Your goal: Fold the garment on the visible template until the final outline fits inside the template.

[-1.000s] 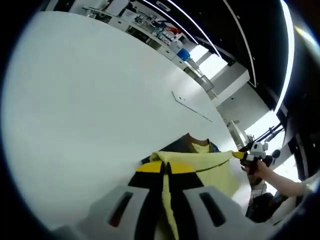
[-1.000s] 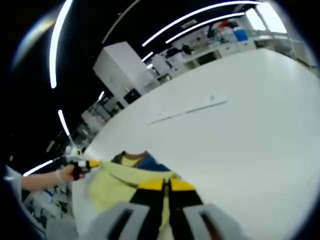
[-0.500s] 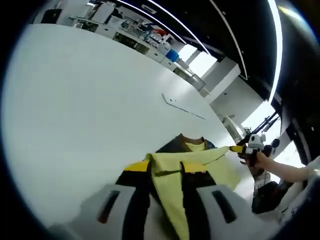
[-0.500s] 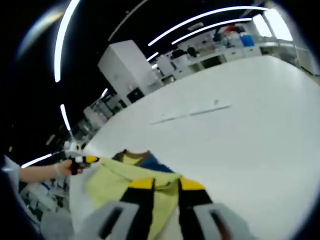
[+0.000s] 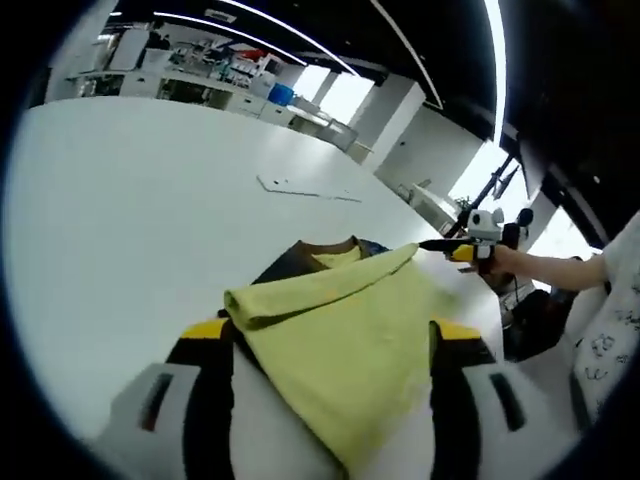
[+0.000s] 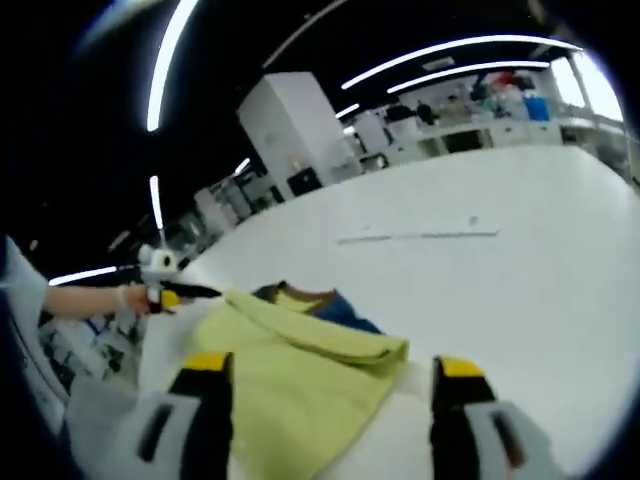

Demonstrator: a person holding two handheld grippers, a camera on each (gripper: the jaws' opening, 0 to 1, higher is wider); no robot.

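A yellow garment (image 5: 345,325) with a dark blue part and a brown collar (image 5: 322,247) lies folded over on the white table (image 5: 120,200). The left gripper (image 5: 330,345) is open, its jaws wide apart on either side of the yellow fold. In the right gripper view the same garment (image 6: 290,355) lies between the wide jaws of the open right gripper (image 6: 330,372). Each gripper also appears far off in the other's view: the right one (image 5: 470,245) in a hand at the garment's corner, the left one (image 6: 165,295) likewise. A thin template line (image 5: 300,190) (image 6: 420,237) marks the table beyond the garment.
Benches and shelves with lab clutter (image 5: 220,75) line the far side of the table. A tall white cabinet (image 6: 300,130) stands beyond the table's edge. A person's white sleeve (image 5: 610,310) is at the right.
Both grippers were shut on the yellow fabric's fold; their jaws have now spread wide and let it go. The yellow layer now lies spread flatter over the garment.
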